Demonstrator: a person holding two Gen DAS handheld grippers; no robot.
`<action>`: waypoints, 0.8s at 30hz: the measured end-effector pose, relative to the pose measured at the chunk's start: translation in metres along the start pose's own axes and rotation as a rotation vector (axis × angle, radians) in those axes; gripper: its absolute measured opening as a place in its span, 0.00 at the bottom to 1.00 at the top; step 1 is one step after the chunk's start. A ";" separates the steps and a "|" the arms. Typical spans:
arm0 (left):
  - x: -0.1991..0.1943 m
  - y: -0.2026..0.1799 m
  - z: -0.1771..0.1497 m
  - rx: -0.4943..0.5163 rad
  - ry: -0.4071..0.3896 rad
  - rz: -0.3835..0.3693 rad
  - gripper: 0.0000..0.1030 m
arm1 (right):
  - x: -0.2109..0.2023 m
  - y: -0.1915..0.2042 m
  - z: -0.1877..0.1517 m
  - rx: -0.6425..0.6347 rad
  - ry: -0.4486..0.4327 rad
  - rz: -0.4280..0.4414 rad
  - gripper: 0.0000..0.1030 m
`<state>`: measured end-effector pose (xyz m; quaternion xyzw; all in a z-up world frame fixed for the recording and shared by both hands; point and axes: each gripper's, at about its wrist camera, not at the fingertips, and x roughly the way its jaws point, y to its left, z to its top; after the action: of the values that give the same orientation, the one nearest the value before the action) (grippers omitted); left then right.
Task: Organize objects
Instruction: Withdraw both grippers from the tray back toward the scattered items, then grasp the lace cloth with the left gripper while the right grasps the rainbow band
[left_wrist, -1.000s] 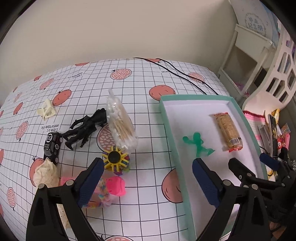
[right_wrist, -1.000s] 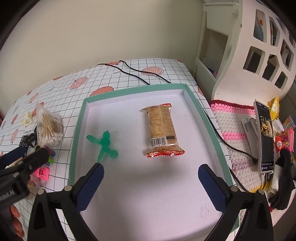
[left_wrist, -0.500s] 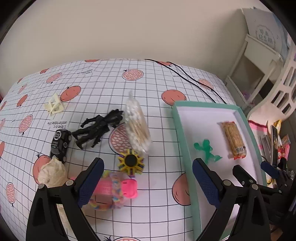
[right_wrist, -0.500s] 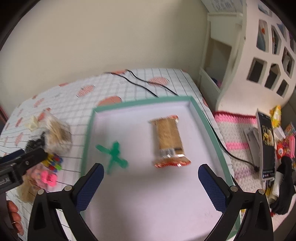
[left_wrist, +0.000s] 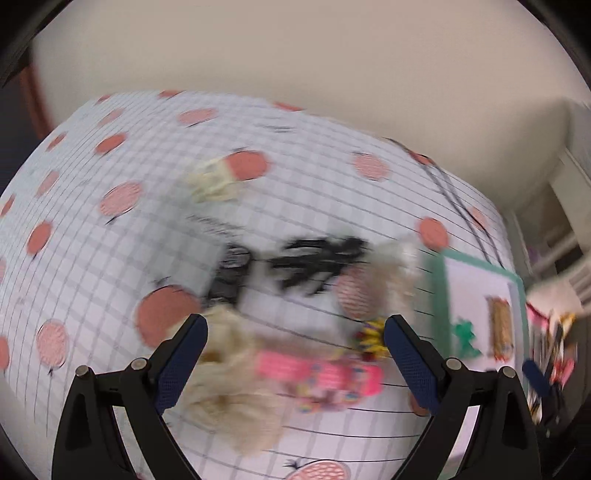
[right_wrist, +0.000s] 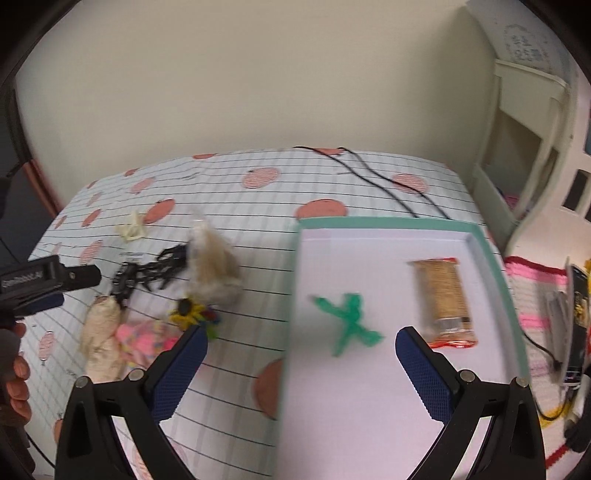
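Here the tabletop, covered by a grid cloth with pink fruit prints, carries the whole job, and the green-rimmed tray on its right side is judged to be the collecting place. Two things are already held in it: a wrapped snack bar and, beside it, a green toy figure.

The loose pile is seen left of the tray, apart from its rim. In it are found a clear bag of cotton swabs, a beige crumpled lump, a black toy figure, a pink beaded piece, a dark toy car, a yellow-and-black spiked wheel and a small cream piece set further back.

The left claw is spread wide with nothing between its pads, and it is aimed at the pink beaded piece and the beige lump. The right claw is likewise spread and empty, over the tray's left rim.

The step in hand is judged to be the picking of a next item by the left claw. The left view is badly smeared, so exact contacts cannot be told. One item should be singled out, the pads should be centred around it alone, and neighbours should be left undisturbed. The soft lump is best taken at its middle, with the lift made before the tray rim is crossed.
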<state>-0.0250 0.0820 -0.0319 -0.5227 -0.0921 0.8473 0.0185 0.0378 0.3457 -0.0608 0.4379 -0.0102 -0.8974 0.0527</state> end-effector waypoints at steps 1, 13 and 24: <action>0.000 0.009 0.001 -0.021 0.007 0.008 0.94 | 0.001 0.004 0.000 -0.001 0.002 0.009 1.00; 0.016 0.067 -0.003 -0.157 0.120 0.073 0.94 | 0.018 0.063 -0.005 -0.080 0.077 0.109 0.93; 0.035 0.071 -0.016 -0.212 0.235 0.043 0.94 | 0.028 0.085 -0.011 -0.122 0.150 0.170 0.54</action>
<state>-0.0224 0.0192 -0.0823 -0.6192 -0.1669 0.7661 -0.0444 0.0364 0.2583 -0.0838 0.4972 0.0116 -0.8535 0.1556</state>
